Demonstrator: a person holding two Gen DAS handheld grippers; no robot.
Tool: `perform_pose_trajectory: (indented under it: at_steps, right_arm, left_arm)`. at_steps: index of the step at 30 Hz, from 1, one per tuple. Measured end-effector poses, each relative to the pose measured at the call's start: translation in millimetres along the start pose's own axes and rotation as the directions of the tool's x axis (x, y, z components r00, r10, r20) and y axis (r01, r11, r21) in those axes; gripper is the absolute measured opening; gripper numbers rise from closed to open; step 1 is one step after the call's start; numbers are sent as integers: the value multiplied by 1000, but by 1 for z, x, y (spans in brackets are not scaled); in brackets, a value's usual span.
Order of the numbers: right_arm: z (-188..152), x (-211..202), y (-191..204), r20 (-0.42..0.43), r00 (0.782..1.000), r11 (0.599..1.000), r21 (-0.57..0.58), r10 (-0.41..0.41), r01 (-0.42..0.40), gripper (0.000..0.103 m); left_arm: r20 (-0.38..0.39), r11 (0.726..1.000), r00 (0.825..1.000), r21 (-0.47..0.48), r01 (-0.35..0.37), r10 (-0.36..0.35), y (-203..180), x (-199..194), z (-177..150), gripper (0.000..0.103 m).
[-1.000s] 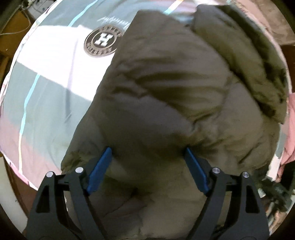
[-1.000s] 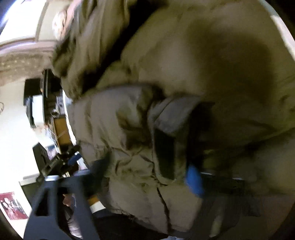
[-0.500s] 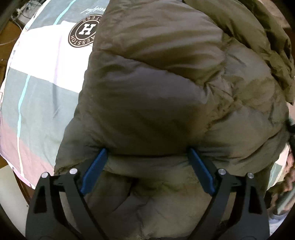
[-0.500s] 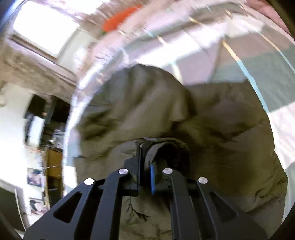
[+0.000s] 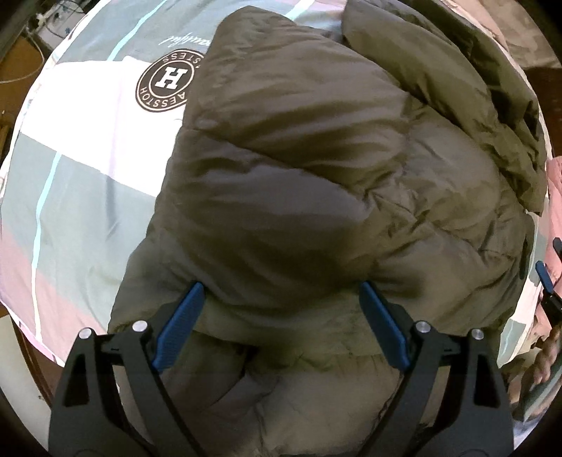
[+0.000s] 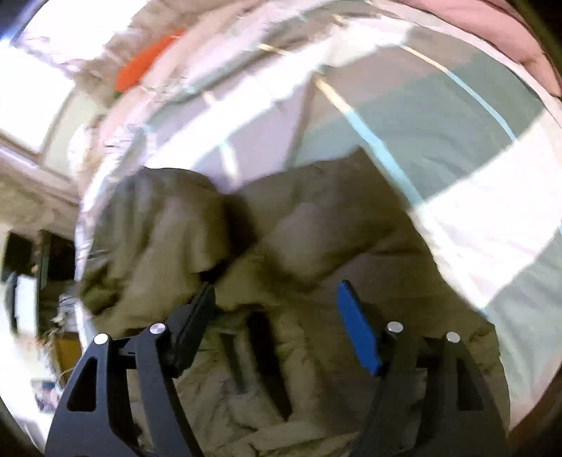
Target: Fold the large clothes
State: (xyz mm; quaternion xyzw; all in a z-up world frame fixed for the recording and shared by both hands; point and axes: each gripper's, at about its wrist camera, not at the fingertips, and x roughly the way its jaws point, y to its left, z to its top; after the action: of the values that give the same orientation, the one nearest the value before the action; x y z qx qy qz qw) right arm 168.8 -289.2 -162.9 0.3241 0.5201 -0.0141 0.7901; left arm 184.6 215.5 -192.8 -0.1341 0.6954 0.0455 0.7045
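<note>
A large olive-brown puffer jacket (image 5: 316, 197) lies bunched on a bed. My left gripper (image 5: 281, 302) is open, its blue-padded fingers spread wide just over the jacket's near folded part, holding nothing. In the right wrist view the same jacket (image 6: 316, 253) lies below my right gripper (image 6: 277, 298), which is open and empty above the crumpled fabric. The right gripper's blue pad (image 5: 543, 277) also shows at the right edge of the left wrist view. This view is blurred.
The bed cover (image 5: 87, 168) has grey, white and pink blocks, thin blue stripes and a round brown "H" logo (image 5: 168, 82). A pink cloth (image 6: 491, 31) lies at the far right. An orange object (image 6: 147, 59) sits beyond the bed. Room furniture shows at the left (image 6: 24, 281).
My right gripper was shut on a fold of the jacket half a second ago; it has let go and opened. My left gripper stayed open and pulled back slightly from the jacket.
</note>
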Motion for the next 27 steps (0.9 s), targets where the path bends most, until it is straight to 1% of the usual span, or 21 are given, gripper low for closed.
perform_pose_trajectory:
  at_steps: [2, 3, 5, 6, 7, 9, 10, 11, 12, 13, 18, 20, 21, 23, 25, 26, 27]
  right_arm:
    - [-13, 6, 15, -60, 997, 998, -53, 38, -41, 72]
    - [-25, 12, 29, -100, 994, 993, -106, 40, -51, 72]
    - [-49, 23, 51, -152, 988, 978, -205, 6, -38, 72]
    - [-61, 27, 58, -165, 986, 970, -243, -19, -22, 71]
    - [-76, 36, 69, -178, 982, 953, -303, -68, 11, 71]
    - [-101, 53, 85, -183, 966, 903, -419, -183, 91, 71]
    - [-109, 63, 89, -179, 955, 876, -464, -238, 132, 71]
    - [-116, 67, 88, -178, 947, 862, -484, -268, 153, 71]
    - [-118, 76, 86, -184, 936, 852, -493, -299, 175, 71]
    - [-118, 79, 84, -193, 935, 858, -484, -299, 174, 71]
    - [-102, 86, 68, -257, 934, 911, -390, -250, 136, 71]
    - [-97, 90, 62, -266, 934, 919, -372, -238, 128, 71]
    - [-94, 94, 59, -268, 933, 919, -372, -239, 129, 71]
    - [-88, 100, 51, -286, 929, 926, -357, -233, 122, 69]
    - [-80, 103, 42, -316, 928, 947, -305, -199, 99, 67]
    - [-76, 102, 37, -325, 927, 956, -279, -185, 93, 64]
    - [-73, 102, 32, -331, 927, 963, -256, -174, 90, 62]
  left_arm:
    - [-3, 1000, 1000, 7, 1, -1, -5, -1, 0, 91]
    - [-6, 1000, 1000, 12, 1, -1, -9, -3, 0, 91]
    - [-14, 1000, 1000, 26, -6, 6, -17, 1, -1, 91]
    - [-19, 999, 1000, 33, -15, 16, -22, 3, -2, 92]
    - [-27, 999, 999, 40, -31, 32, -24, 6, -1, 92]
    - [-41, 998, 998, 40, -42, 44, -28, 10, 0, 93]
    - [-47, 998, 998, 37, -42, 43, -30, 12, -1, 93]
    - [-52, 999, 998, 32, -40, 42, -31, 14, 2, 94]
    - [-56, 999, 998, 26, -37, 38, -31, 14, 2, 95]
    - [-59, 999, 998, 22, -35, 37, -32, 15, 3, 95]
    - [-72, 999, 997, 9, -35, 36, -23, 22, 5, 97]
    - [-76, 999, 996, 8, -37, 37, -19, 25, 7, 97]
    - [-76, 999, 996, 9, -42, 42, -28, 20, 6, 97]
    - [-73, 998, 996, 21, -55, 57, -30, 23, 3, 97]
    - [-69, 998, 996, 27, -62, 64, -31, 26, 2, 97]
    - [-64, 998, 996, 19, -62, 63, -31, 24, -2, 97]
    - [-49, 998, 997, 2, -64, 64, -28, 20, -2, 97]
